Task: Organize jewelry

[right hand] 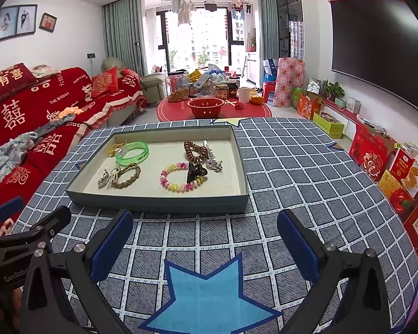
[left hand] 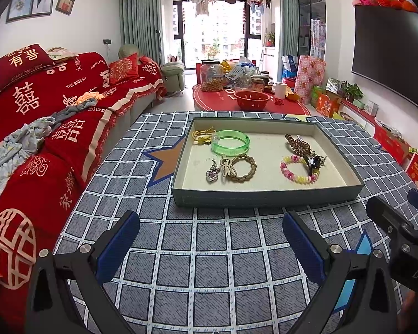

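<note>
Left tool [left hand: 210,246] and right tool [right hand: 204,243]: both spread wide, empty, poised over the checked counter [right hand: 306,167] short of the tray [right hand: 158,203]. Tray contents: green bangle [right hand: 132,153], braided bracelet [right hand: 126,176], beaded bracelet [right hand: 175,181], brown coil tie [right hand: 195,150], black clip [right hand: 195,171], heart pendant [left hand: 211,175].

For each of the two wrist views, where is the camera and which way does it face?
Left wrist: behind the open left gripper, above the checked cloth, facing the tray and window; the right gripper shows at its right edge.
Right wrist: behind the open right gripper, facing the same way; the left gripper shows at left.
Shared: tray, green bangle, bead bracelet, sofa.
</note>
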Motion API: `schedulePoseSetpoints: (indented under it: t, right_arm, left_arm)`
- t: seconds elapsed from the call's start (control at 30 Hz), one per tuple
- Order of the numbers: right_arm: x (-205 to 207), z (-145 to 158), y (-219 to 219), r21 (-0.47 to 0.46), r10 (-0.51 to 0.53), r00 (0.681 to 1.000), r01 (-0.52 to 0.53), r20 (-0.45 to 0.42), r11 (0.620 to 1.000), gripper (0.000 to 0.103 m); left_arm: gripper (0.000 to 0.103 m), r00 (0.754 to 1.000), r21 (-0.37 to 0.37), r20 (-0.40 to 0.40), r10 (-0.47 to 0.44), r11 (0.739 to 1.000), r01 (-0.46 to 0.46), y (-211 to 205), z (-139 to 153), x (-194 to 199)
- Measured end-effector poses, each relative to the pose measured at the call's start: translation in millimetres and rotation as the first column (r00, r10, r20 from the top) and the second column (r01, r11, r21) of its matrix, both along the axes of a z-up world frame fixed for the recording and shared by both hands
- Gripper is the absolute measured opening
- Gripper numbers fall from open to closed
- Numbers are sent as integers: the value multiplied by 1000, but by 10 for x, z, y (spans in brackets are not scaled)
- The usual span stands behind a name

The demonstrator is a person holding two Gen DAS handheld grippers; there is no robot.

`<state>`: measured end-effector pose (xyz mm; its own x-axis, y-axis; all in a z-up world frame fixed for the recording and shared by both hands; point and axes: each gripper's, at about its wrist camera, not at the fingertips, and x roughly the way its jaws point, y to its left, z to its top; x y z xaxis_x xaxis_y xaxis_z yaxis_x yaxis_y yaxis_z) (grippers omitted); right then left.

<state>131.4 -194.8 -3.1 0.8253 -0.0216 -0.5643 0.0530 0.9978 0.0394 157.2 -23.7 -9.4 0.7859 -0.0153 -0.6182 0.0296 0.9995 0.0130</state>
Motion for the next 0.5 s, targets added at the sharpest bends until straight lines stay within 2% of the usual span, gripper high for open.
schedulePoseSetpoints:
  t: [0.5]
  right_arm:
    - [-4,0,-1,-1,-1,1000,1,0,1000,103]
  left_arm:
    - [103,1000,-1,-2,1,1000,-1,-3,2,2]
